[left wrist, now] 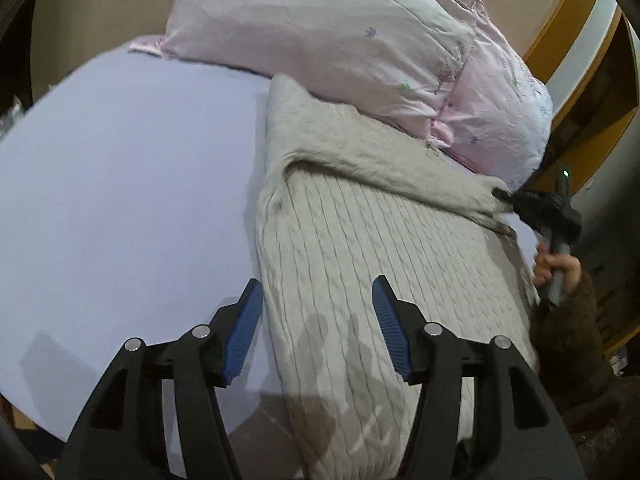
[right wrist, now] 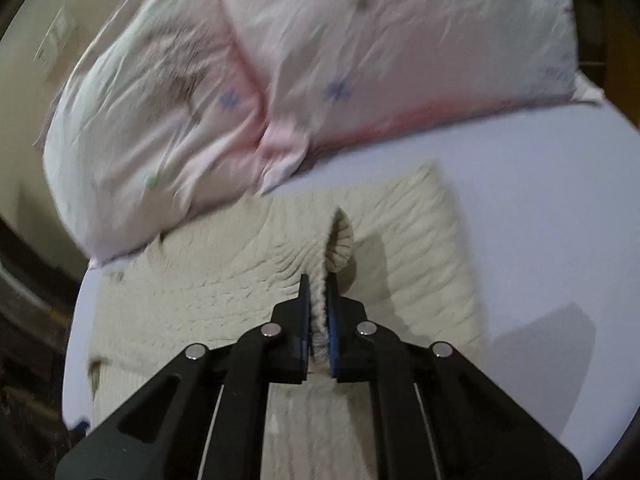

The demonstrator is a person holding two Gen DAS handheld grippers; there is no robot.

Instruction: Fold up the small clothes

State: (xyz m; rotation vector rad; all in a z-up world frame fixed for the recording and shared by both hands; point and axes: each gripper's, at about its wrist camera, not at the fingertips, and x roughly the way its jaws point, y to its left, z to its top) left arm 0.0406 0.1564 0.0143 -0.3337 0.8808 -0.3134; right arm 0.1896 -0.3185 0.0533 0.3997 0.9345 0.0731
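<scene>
While the right gripper [right wrist: 318,292] pinches the cuff of the sleeve [left wrist: 384,168] and draws it across the beige knit sweater [left wrist: 360,264], which lies flat on the lavender bed sheet [left wrist: 120,184] just below the 2 pink pillows [left wrist: 320,32], the left gripper [left wrist: 316,292] hovers wide and empty over the sweater's near edge. A good fold likely needs the sleeve laid straight across the body, released only once flat, with the left gripper steadying the hem.

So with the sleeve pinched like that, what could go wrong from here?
1. The right claw grips only the sleeve cuff; the knit may slip out or stretch.
2. The pillow overlaps the sweater, so pulling could drag or bunch it.
3. The left claw is open, pinning nothing.
</scene>
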